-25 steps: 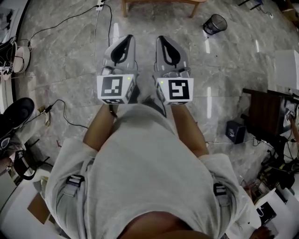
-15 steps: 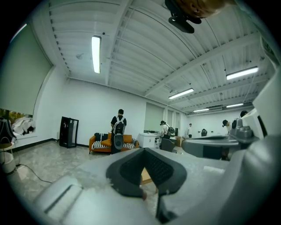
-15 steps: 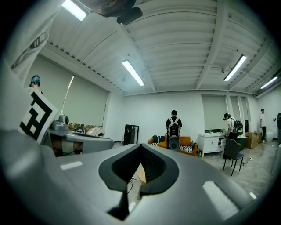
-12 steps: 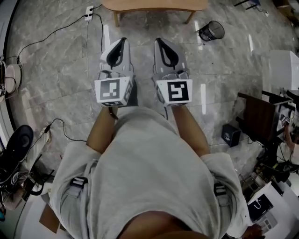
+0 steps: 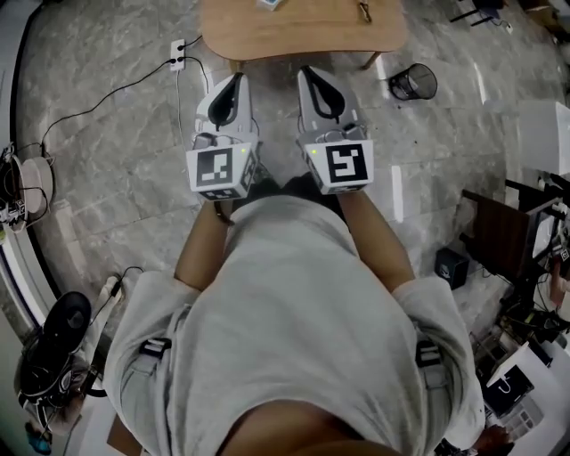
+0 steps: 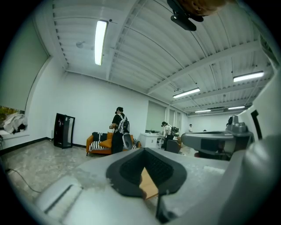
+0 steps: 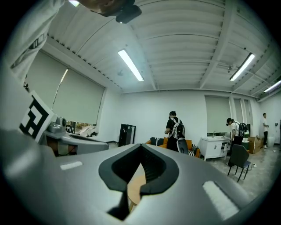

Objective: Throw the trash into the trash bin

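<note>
Two grippers: the left gripper (image 5: 237, 80) and the right gripper (image 5: 309, 73) were held side by side ahead of the body, both aimed at the wooden desk (image 5: 303, 36) at the top centre of the head view.
Left fingers (image 6: 127, 169): clenched tip to tip, with nothing gripped; only a sliver of desk top was seen through the gap behind the pads.
Right fingers (image 7: 153, 169): clenched likewise, and empty.
Trash: not identified with certainty. Two small items (image 5: 363, 11) were seen at the far edge of the desk, too small to be named.
Bin: the black mesh trash bin (image 5: 414, 82) stood on the floor (image 5: 107, 160) in the upper right of the frame, just beside the desk's right corner.
Trash relative to fingers: if one of those items was the trash, it lay well beyond the fingertips, higher in the frame and across the desk top.
Step in hand: judged to be the walk-up to the desk, before any pick.
Done well: the fingers would need to be released before the reach. The gripper nearer the chosen item should be used. The power strip (image 5: 178, 52) at upper left should be kept clear of.
</note>
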Demonstrator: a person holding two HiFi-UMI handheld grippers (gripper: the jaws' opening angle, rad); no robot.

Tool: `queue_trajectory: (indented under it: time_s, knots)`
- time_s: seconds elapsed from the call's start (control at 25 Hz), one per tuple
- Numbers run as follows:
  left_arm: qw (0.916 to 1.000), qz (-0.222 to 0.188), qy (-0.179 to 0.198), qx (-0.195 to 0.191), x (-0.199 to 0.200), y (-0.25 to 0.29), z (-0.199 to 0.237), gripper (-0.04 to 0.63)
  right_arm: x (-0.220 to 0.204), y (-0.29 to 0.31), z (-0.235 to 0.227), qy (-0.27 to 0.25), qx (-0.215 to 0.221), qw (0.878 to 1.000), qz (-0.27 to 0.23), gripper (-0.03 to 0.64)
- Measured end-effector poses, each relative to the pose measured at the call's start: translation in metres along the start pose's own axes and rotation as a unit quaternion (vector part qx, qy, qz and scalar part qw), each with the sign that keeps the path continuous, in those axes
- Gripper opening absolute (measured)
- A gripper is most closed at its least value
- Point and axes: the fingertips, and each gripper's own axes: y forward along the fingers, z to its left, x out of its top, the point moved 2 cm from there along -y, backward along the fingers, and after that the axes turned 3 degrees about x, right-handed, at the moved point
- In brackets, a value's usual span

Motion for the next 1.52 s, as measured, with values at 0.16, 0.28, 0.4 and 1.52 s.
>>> queue_trajectory:
  time_s: [0.16,0.28,0.4,1.52]
  knots:
    - [0.9999,0.007,-0.007,0.006,-0.006,0.032,0.019,0.018,0.003,0.04,-0.018,-0.008,-0.005,1.0,-0.005,0.008]
    - [0.9999,0.007,-0.001,0.008,-0.006,0.063,0.028,0.018,0.003,0.072,-0.038,-0.005,-0.001,1.0,-0.019,0.008]
    - [0.9998,0.01,-0.006,0.018,-0.009,0.104,0.043,0.018,-0.005,0.113,-0.061,-0.003,0.012,1.0,-0.021,0.008]
    - [0.9813,0.192,-0.012,-0.004,-0.135,0.503,0.127,0.018,-0.214,0.429,-0.285,0.094,0.054,0.984,0.141,0.008]
